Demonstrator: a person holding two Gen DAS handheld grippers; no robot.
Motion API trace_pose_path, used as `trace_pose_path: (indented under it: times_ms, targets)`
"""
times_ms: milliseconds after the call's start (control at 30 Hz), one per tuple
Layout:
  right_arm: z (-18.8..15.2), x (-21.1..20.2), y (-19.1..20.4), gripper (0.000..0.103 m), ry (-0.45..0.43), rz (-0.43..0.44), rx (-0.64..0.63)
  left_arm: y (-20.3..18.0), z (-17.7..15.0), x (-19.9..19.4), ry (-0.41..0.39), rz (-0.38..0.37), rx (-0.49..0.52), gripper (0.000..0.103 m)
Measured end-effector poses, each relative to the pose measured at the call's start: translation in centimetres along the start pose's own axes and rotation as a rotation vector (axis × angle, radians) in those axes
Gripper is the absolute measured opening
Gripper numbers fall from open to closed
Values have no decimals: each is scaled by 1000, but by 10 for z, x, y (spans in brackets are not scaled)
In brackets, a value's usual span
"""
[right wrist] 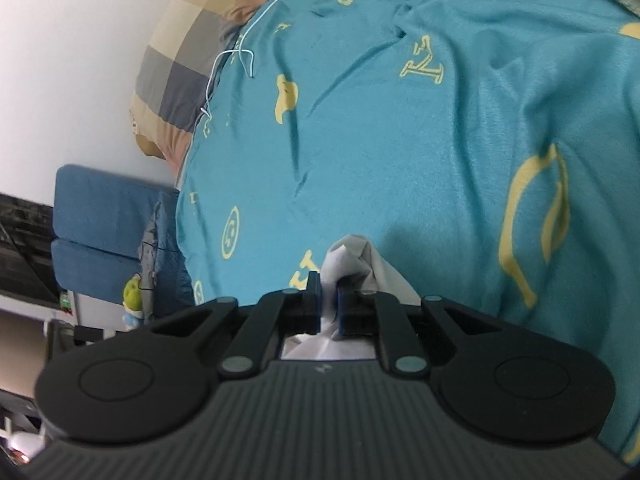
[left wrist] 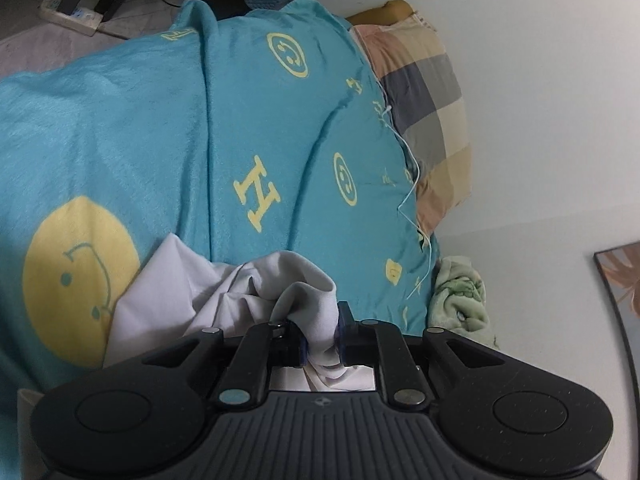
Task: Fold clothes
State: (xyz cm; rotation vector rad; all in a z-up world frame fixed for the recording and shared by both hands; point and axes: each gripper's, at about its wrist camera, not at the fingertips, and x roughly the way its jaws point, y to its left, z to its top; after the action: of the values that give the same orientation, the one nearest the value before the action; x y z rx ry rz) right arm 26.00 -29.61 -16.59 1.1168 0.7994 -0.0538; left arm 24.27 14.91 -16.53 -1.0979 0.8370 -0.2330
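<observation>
A white garment [left wrist: 176, 300] is bunched in front of my left gripper [left wrist: 322, 340], which is shut on a fold of it. The cloth spreads leftward over the turquoise bedspread [left wrist: 160, 128]. In the right wrist view, another part of the white garment [right wrist: 360, 264] pokes up between the pads of my right gripper [right wrist: 329, 308], which is shut on it. Most of the garment is hidden under both gripper bodies.
The turquoise bedspread [right wrist: 400, 140] has yellow smileys and letters. A checked pillow [left wrist: 424, 112] lies at the wall, also the checked pillow [right wrist: 188, 64]. A thin white cord [right wrist: 240, 52] trails on the bed. A green cloth [left wrist: 460, 300], a power strip [left wrist: 72, 16] and a blue chair [right wrist: 108, 216] sit around.
</observation>
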Motion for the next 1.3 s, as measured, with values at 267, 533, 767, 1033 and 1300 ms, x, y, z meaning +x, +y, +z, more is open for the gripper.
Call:
trace_pose_path:
  times_ms: [267, 533, 767, 1033, 1300]
  targets:
    - [-7, -24, 23, 20, -25, 39, -146, -29, -14, -18, -26, 2, 222, 52]
    - [-26, -60, 51, 71, -116, 102, -412, -75, -55, -39, -104, 106, 601, 74]
    - [-46, -47, 65, 63, -164, -8, -772, -74, -72, -11, -84, 302, 759, 72]
    - [-62, -10, 43, 52, -97, -139, -892, -58, -74, 6, -41, 383, 842, 71]
    - [-65, -17, 43, 52, -118, -133, -856, -61, -82, 4, -49, 389, 887, 70]
